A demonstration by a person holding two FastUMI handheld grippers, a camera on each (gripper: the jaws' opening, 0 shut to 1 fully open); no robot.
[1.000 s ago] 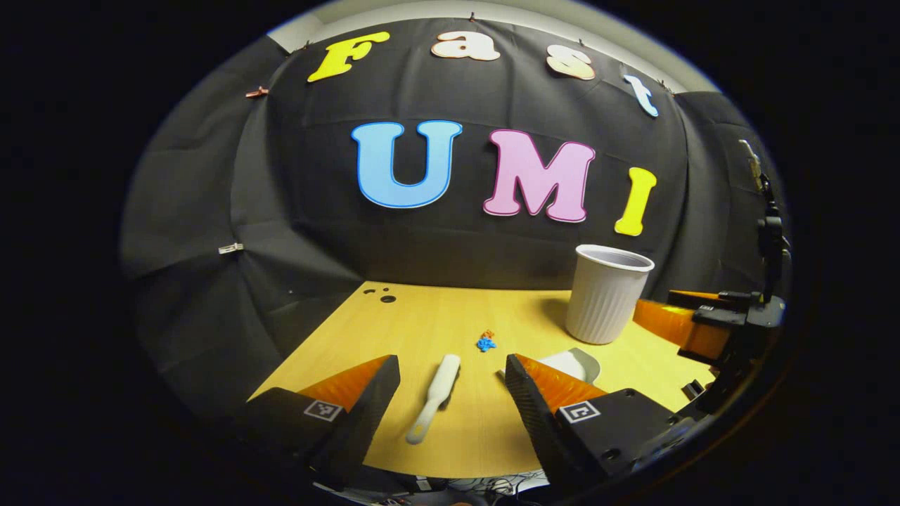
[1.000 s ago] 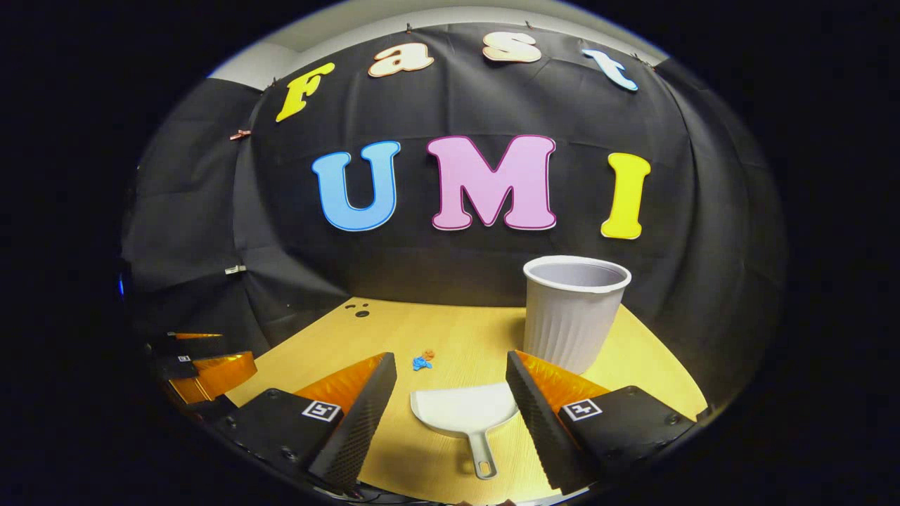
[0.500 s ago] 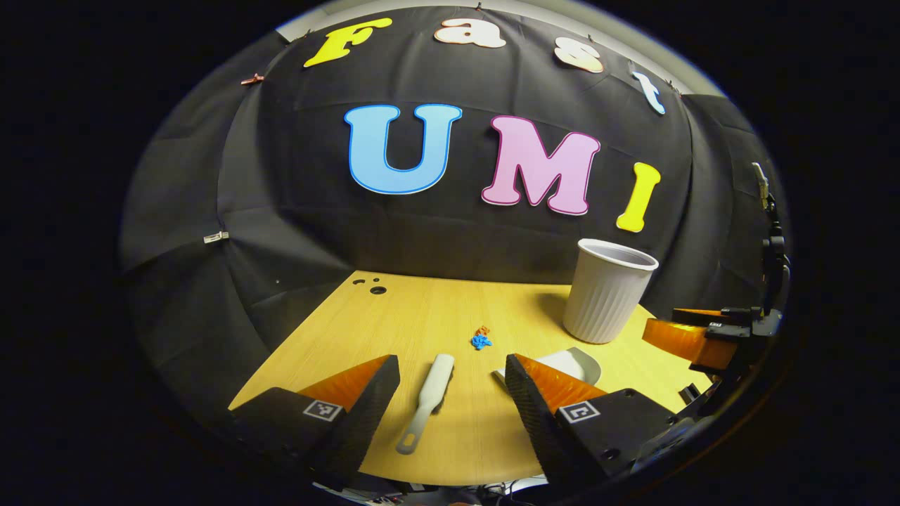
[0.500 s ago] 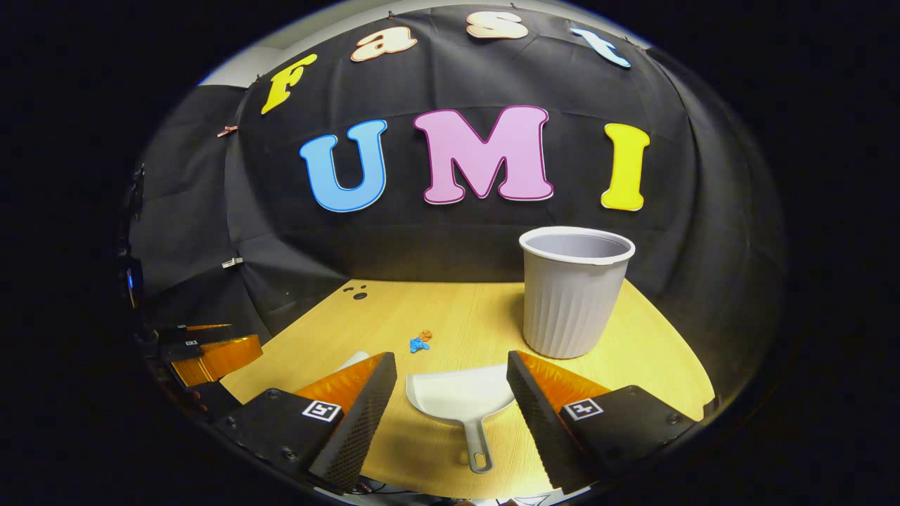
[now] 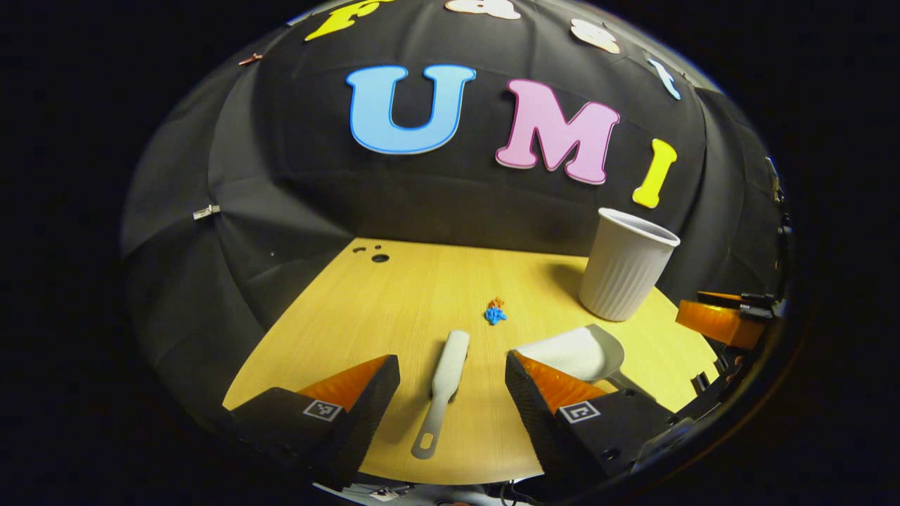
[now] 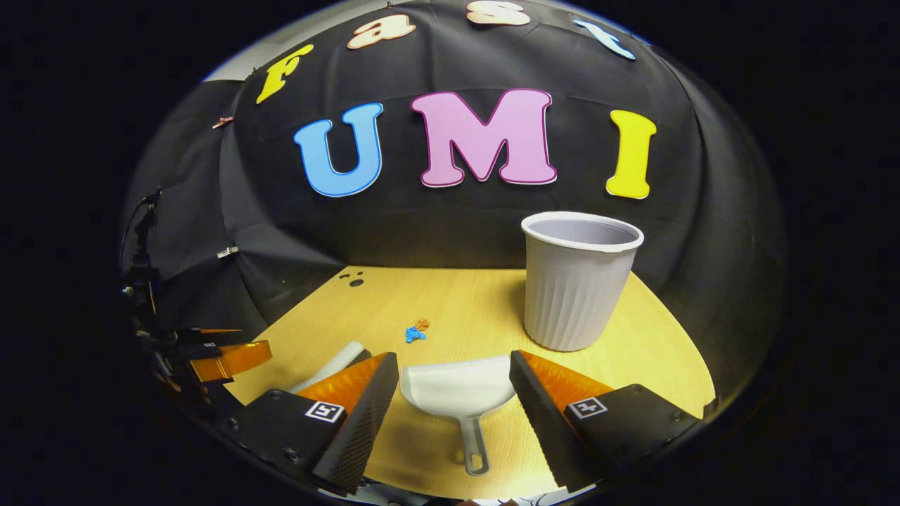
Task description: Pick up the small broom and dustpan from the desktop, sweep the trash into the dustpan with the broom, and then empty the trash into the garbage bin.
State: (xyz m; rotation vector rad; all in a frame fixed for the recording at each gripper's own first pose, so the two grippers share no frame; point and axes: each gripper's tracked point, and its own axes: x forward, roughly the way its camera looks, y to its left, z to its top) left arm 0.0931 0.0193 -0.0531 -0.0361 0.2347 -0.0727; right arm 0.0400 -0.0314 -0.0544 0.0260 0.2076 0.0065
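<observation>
In the left gripper view, our left tool (image 5: 451, 400) stands wide apart above the near edge of the wooden tabletop (image 5: 394, 295), holding nothing. The small white broom (image 5: 443, 383) lies flat between its fingers without touching them, handle toward us and head pointing away. Just past the head we see the trash (image 5: 495, 313), a small blue and orange clump. To the right of it the white dustpan (image 5: 576, 351) lies on the wood, partly behind the tool's right finger, and farther right the ribbed grey garbage bin (image 5: 626, 270) stands upright.

In the right gripper view, our right tool (image 6: 453, 407) is also wide and grips nothing. The broom head (image 6: 330, 365) peeks out behind its left finger. The dustpan (image 6: 457, 386) lies between the fingers, handle toward us, and we cannot tell whether the fingers touch its sides. The trash (image 6: 415, 332) lies beyond its left side, and the bin (image 6: 576, 281) stands to the right, behind the right finger.
</observation>
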